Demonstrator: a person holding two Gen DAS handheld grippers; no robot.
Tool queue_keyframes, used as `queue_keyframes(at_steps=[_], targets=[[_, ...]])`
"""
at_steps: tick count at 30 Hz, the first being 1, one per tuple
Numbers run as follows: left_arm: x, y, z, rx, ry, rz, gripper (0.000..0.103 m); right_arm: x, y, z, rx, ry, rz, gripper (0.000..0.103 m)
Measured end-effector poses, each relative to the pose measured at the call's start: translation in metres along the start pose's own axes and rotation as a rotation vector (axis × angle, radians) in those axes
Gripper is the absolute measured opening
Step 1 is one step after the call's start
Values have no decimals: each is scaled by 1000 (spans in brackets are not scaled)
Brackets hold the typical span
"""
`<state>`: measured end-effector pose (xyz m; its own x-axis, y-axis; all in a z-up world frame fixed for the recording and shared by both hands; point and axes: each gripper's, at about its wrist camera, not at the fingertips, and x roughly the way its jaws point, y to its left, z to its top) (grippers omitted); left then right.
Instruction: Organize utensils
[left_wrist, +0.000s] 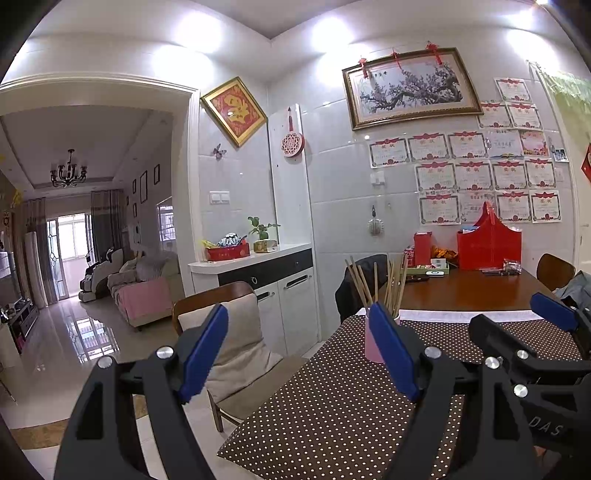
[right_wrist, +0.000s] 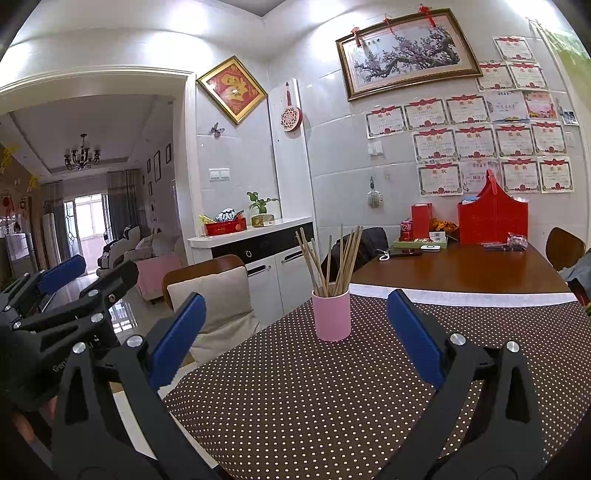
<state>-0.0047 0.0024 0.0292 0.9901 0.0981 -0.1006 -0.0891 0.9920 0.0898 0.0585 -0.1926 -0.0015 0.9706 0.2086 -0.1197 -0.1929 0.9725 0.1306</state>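
A: In the left wrist view, where does the left gripper (left_wrist: 299, 325) stand?

B: Low in the frame, its blue pads spread wide with nothing between them. The left pad sits over a cushioned chair (left_wrist: 225, 332) at lower centre; the right pad covers part of the pink cup (left_wrist: 371, 347) on the dotted tablecloth (left_wrist: 332, 406).

A: And the chopsticks (left_wrist: 373, 284)?

B: They stand upright in that cup, fanning out above the right pad, right of centre. At the far right edge the right gripper (left_wrist: 517, 325) juts in; from here I can't quite judge its gap.

A: The right wrist view?

B: The right gripper (right_wrist: 295, 310) fills the lower frame, jaws wide apart and empty. The pink cup (right_wrist: 331, 314) shows whole at centre, between the two pads but beyond them, untouched, with the chopsticks (right_wrist: 332, 254) in it. The dotted tablecloth (right_wrist: 314, 398) spreads beneath. The left gripper (right_wrist: 85, 271) shows at the left edge, its jaws parted.
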Motion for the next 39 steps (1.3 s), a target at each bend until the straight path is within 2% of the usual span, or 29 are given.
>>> queue_keyframes(at_steps=[21, 39], targets=[[2, 0, 0, 2, 3, 0, 77, -2, 3, -11, 5, 12, -3, 96], [3, 1, -7, 9, 2, 7, 77, 1, 0, -7, 9, 13, -2, 96]])
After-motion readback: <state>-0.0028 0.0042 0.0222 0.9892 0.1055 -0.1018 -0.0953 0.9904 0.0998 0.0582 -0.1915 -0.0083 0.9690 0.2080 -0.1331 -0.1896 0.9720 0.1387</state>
